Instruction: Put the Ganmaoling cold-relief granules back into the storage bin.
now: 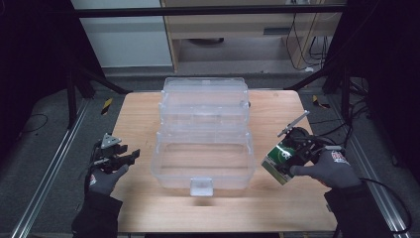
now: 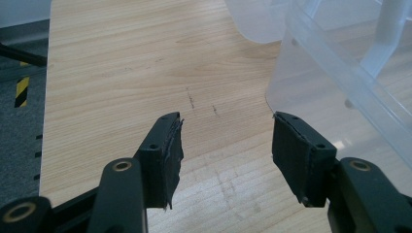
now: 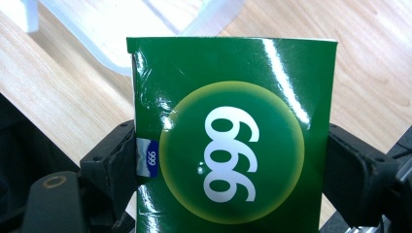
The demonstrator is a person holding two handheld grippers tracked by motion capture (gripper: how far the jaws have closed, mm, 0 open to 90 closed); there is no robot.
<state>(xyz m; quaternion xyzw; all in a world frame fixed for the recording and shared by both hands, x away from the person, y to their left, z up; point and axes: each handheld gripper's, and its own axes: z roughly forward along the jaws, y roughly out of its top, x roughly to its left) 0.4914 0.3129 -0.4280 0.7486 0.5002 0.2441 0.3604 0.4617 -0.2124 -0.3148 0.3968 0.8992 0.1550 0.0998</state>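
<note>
Right tongs (image 3: 228,160) clamp a green box (image 3: 233,141), lower end cut off.

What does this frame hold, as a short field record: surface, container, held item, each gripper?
surface: wooden table
container: clear plastic box, lid open and leaning back, inside looks empty
held item: green carton marked 999, right of the box
left gripper: open, nothing between the jaws, left of the box
right gripper: shut on the green carton, above the table
</note>
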